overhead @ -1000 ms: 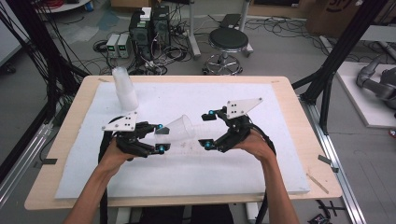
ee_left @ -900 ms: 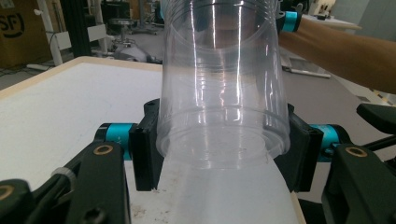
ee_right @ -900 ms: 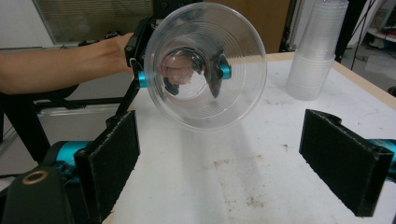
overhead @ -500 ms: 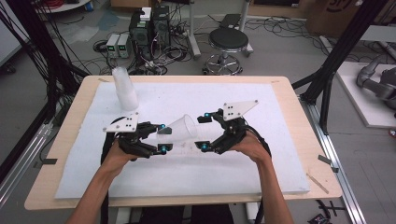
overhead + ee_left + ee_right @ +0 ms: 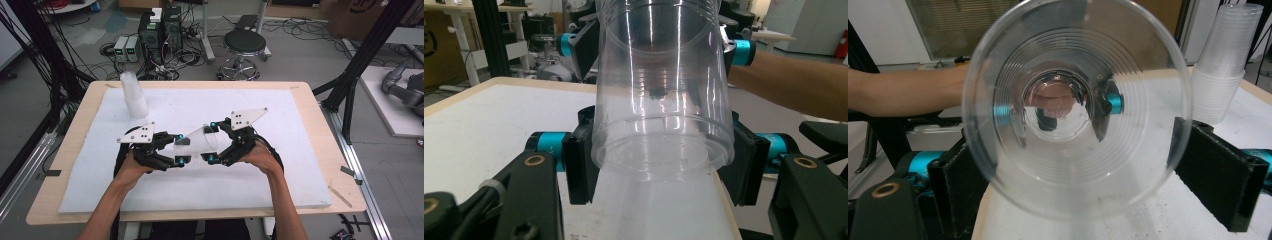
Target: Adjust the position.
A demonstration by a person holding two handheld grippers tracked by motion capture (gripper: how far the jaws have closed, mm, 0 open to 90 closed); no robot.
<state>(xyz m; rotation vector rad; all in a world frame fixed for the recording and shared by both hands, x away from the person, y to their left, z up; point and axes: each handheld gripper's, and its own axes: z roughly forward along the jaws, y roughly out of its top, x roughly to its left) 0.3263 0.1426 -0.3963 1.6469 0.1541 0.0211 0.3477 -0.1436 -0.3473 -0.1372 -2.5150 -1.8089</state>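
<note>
Clear plastic cup [image 5: 200, 142], light and crushable, held sideways: left tool [image 5: 179, 148] pinches its base, right tool [image 5: 213, 141] stands open around the rim.

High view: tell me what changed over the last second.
Very little. The left claw and right claw edged slightly toward each other. The left is still clamped on the base of the clear cup, the right still around its rim. Nothing was taken or released. The cup stack stayed put.

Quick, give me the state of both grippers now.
Left gripper: shut on the base of the clear cup.
Right gripper: at the cup's rim end; grip cannot be told.
</note>
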